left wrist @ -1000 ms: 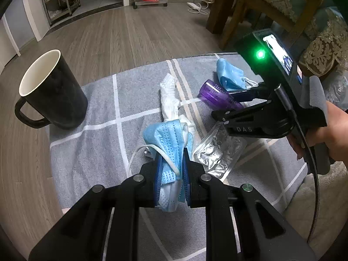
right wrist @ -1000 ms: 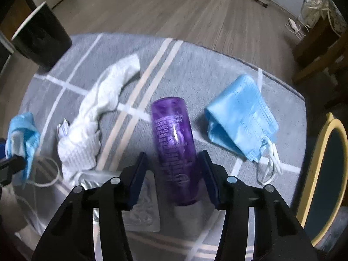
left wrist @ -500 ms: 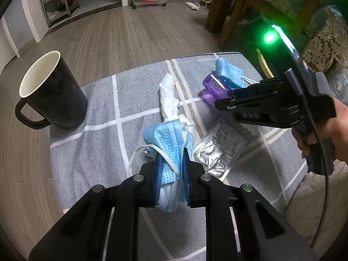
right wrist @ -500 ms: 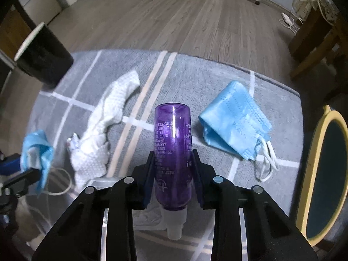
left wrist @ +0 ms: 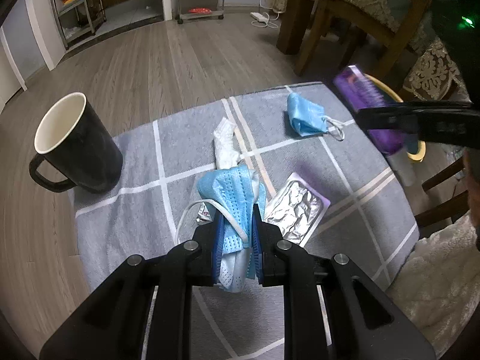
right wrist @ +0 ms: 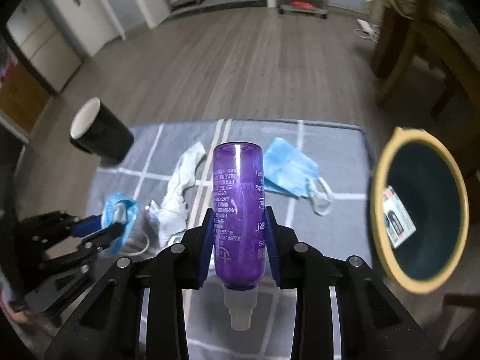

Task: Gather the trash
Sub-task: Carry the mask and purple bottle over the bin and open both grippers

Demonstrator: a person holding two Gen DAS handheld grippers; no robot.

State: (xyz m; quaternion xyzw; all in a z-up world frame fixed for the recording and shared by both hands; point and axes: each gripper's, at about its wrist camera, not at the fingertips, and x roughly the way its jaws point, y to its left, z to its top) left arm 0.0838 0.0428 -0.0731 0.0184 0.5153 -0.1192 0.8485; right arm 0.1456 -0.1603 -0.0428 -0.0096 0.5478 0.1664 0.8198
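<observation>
My left gripper (left wrist: pixel 237 231) is shut on a crumpled blue face mask (left wrist: pixel 231 198), held low over the grey checked mat (left wrist: pixel 135 210). My right gripper (right wrist: pixel 239 231) is shut on a purple plastic bottle (right wrist: pixel 238 207), its grey neck pointing back at the camera, lifted well above the mat. In the left wrist view that bottle (left wrist: pixel 360 90) hangs at the upper right. A second blue mask (left wrist: pixel 303 117) lies at the mat's far right, also seen in the right wrist view as a folded mask (right wrist: pixel 289 174). A white crumpled tissue (left wrist: pixel 225 147) and a silver foil packet (left wrist: pixel 295 210) lie mid-mat.
A black mug (left wrist: pixel 75 147) with a white inside stands on the mat's left edge. A dark bin with a yellow rim (right wrist: pixel 420 207) stands right of the mat, a printed card inside. Wooden chair and table legs (left wrist: pixel 315 30) stand behind. A fluffy white cloth (left wrist: pixel 435 270) lies at the right.
The right gripper closed on the purple bottle and lifted it up off the mat, toward the right. The left gripper stayed put with its mask.
</observation>
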